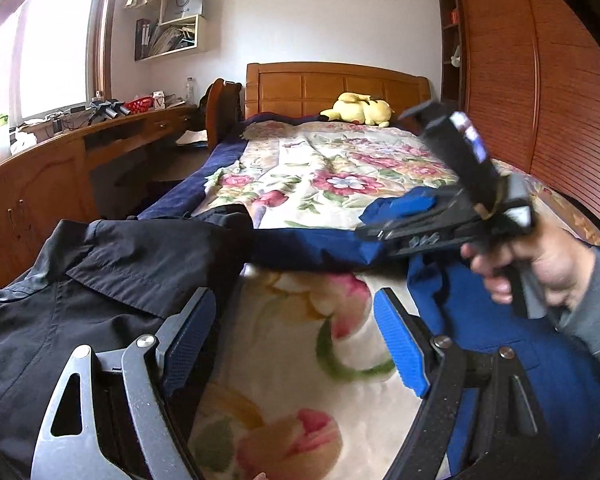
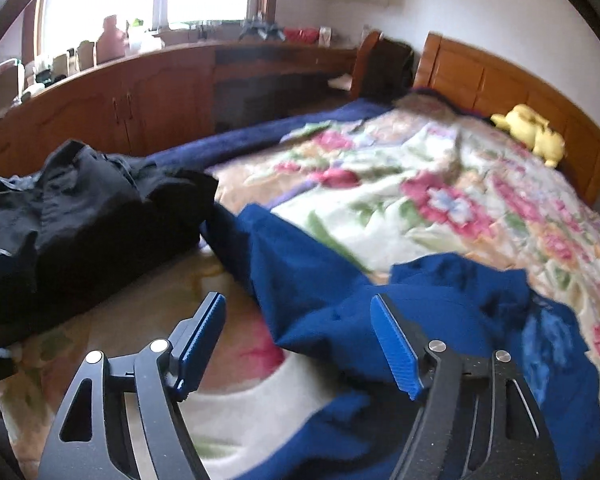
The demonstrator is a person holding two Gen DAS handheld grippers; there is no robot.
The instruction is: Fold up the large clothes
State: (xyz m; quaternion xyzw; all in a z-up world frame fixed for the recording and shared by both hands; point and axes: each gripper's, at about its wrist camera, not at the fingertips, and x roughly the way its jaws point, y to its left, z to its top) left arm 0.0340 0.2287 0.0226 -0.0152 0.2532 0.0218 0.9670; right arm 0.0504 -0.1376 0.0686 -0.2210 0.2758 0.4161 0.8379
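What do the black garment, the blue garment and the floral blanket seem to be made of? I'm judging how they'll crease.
Black garment: looks thin and woven with a faint sheen, with crisp collar edges and stitched seams.
Blue garment: matte and soft-draping, possibly knit or fleece; blur leaves it open.
Floral blanket: plush, fuzzy pile with a printed pattern, likely synthetic fleece.

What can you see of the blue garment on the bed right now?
The blue garment is a deep blue, soft-looking cloth, lying crumpled and unfolded on the floral blanket at the near part of the bed. One long part runs back toward the black garment and seems to meet it; the bulk is bunched on the right. The right tongs stand open over it without pinching it. In the left wrist view, it lies right of the open left tongs.
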